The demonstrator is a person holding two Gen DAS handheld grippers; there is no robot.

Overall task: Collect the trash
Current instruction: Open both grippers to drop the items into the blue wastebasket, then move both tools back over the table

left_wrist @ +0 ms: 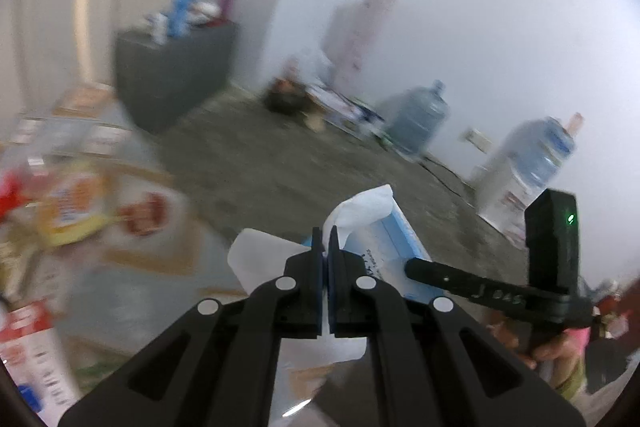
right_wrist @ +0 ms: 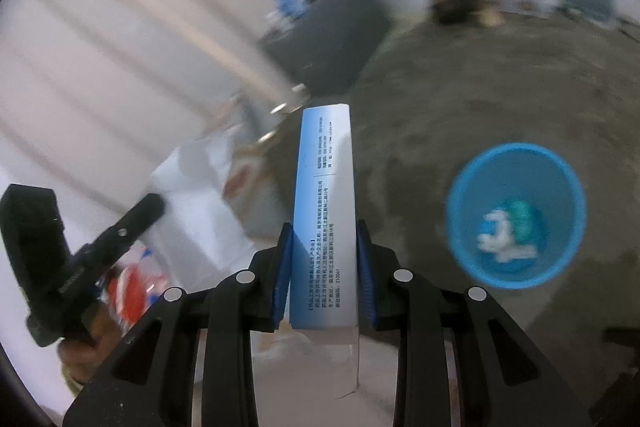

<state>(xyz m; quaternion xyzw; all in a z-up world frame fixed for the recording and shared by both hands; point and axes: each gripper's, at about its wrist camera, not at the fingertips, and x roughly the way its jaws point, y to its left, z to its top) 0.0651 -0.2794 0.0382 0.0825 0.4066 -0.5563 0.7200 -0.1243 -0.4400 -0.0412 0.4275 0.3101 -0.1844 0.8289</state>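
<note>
Both grippers are loaded: right gripper [right_wrist: 325, 251] clamps a box [right_wrist: 325, 211] pointing straight up-frame, left gripper [left_wrist: 326, 247] pinches tissue [left_wrist: 360, 207], and the blue bin [right_wrist: 516, 215] sits right of the box, so right's nearer.

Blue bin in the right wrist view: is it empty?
No, the blue bin already holds white crumpled paper and a green item at its bottom.
</note>
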